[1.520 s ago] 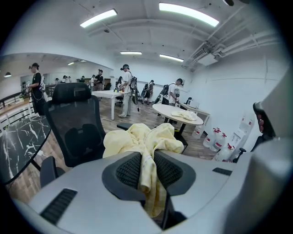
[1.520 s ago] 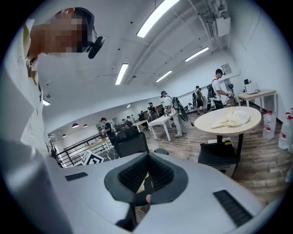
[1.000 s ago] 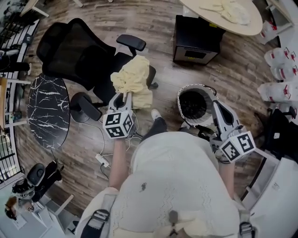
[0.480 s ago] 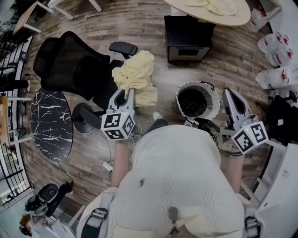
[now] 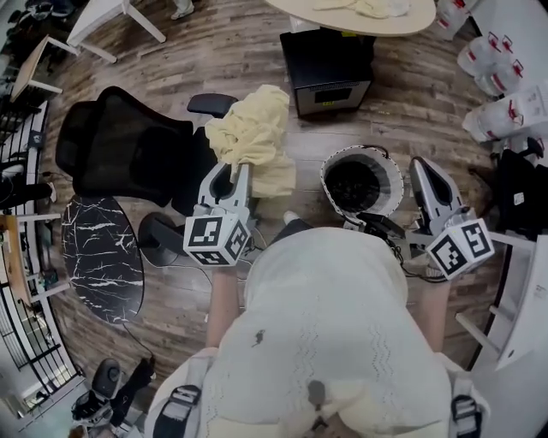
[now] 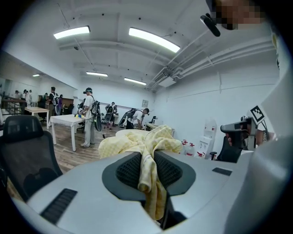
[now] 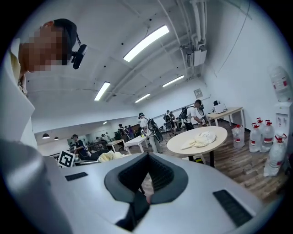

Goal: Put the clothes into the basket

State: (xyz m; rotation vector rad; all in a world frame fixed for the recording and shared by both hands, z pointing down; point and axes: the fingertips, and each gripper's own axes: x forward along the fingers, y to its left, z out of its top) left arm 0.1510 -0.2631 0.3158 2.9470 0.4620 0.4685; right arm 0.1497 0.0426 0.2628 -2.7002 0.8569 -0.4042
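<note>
One yellow garment [image 5: 253, 137] pinched in left gripper [image 5: 229, 169], long axis pointing away from person [image 5: 317, 325]; right gripper [image 5: 422, 164] closed.

I count two grippers, the left gripper [image 5: 231, 171] and the right gripper [image 5: 422, 165], plus one basket [image 5: 396, 184], one black office chair [image 5: 128, 150] and one black box [image 5: 330, 68]. There are two tables, a marble-topped table [image 5: 103, 265] and a round pale table [image 5: 342, 19], and two pieces of cloth, one yellow garment [image 5: 253, 133] and one pale cloth [image 5: 360, 7]. The water jugs [image 5: 514, 111] are too crowded together for me to count.
</note>
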